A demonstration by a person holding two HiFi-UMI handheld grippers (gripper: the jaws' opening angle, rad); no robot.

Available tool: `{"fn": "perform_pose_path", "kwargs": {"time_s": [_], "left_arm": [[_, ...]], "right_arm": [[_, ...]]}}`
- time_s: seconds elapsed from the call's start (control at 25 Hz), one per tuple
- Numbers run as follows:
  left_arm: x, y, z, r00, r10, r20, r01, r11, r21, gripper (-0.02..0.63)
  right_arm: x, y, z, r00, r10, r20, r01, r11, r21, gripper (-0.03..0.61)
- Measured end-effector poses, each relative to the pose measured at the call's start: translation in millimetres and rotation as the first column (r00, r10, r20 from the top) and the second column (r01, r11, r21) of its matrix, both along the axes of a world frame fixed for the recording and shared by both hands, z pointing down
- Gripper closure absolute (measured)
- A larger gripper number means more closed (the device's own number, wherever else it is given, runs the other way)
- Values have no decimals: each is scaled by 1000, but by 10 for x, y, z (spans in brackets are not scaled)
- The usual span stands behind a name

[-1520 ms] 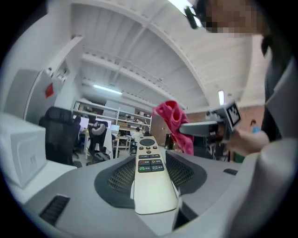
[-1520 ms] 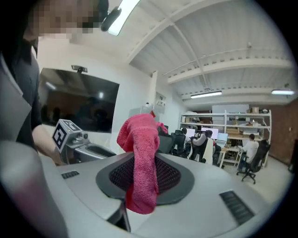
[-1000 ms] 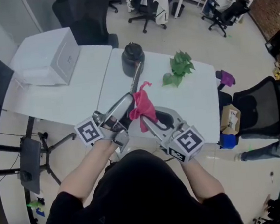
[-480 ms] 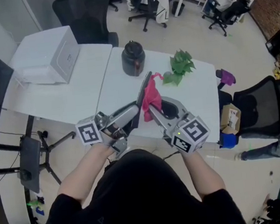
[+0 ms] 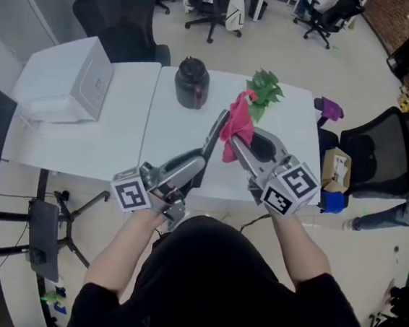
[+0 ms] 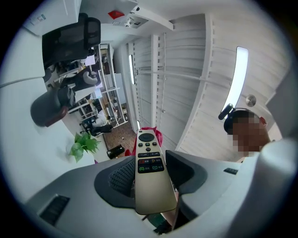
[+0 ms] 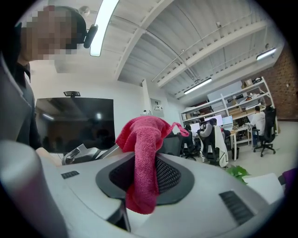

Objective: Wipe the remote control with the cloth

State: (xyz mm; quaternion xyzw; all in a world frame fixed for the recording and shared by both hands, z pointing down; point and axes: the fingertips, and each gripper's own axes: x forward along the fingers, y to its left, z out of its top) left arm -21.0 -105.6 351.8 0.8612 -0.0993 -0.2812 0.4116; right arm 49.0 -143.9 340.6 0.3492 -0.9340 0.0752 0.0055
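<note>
A long gold remote control is clamped between the jaws of my left gripper, its buttoned end pointing away from me. In the head view the remote sticks up and to the right from the left gripper, above the white table. My right gripper is shut on a pink cloth, which bunches out past its tips and lies against the far end of the remote. In the right gripper view the cloth hangs folded between the jaws of the right gripper.
On the table stand a black jar and a green plant sprig. A white box sits on the adjoining table at left. Office chairs stand around the table. A person's head shows in both gripper views.
My right gripper has carried the cloth up and to the right along the remote, from its near part to its far end. The left gripper has tilted the remote a little to the right.
</note>
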Motion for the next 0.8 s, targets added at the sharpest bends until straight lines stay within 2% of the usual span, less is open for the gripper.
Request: {"fn": "perform_pose_path", "kwargs": {"time_s": [0.08, 0.16, 0.24, 0.28, 0.36, 0.48, 0.6, 0.68, 0.8], "left_arm": [[-54, -100, 83, 996, -65, 69, 63, 998, 28, 405], [-118, -225, 217, 976, -147, 161, 138, 988, 65, 405], [-177, -356, 394, 935, -228, 273, 206, 973, 106, 405], [-205, -422, 498, 903, -265, 337, 233, 963, 134, 405], [-253, -547, 728, 818, -332, 471, 271, 943, 194, 405], [-326, -728, 1083, 646, -412, 643, 304, 911, 278, 405], [-429, -894, 1432, 480, -454, 750, 329, 886, 326, 405], [-487, -990, 1672, 392, -457, 798, 338, 878, 338, 405], [-548, -1125, 2067, 281, -427, 859, 335, 883, 330, 405]], "right_arm": [[74, 10, 36, 999, 41, -17, -41, 999, 8, 466], [154, 33, 116, 994, 87, -60, -86, 996, 19, 466], [222, 63, 229, 985, 128, -119, -126, 992, 25, 466], [250, 78, 294, 978, 147, -150, -145, 989, 27, 466], [298, 107, 435, 960, 182, -212, -182, 983, 24, 466], [339, 141, 647, 938, 206, -278, -215, 977, -2, 466], [348, 182, 808, 929, 217, -299, -239, 970, -39, 466], [341, 219, 898, 929, 211, -305, -237, 970, -51, 466], [309, 275, 963, 931, 205, -303, -237, 969, -72, 466]]}}
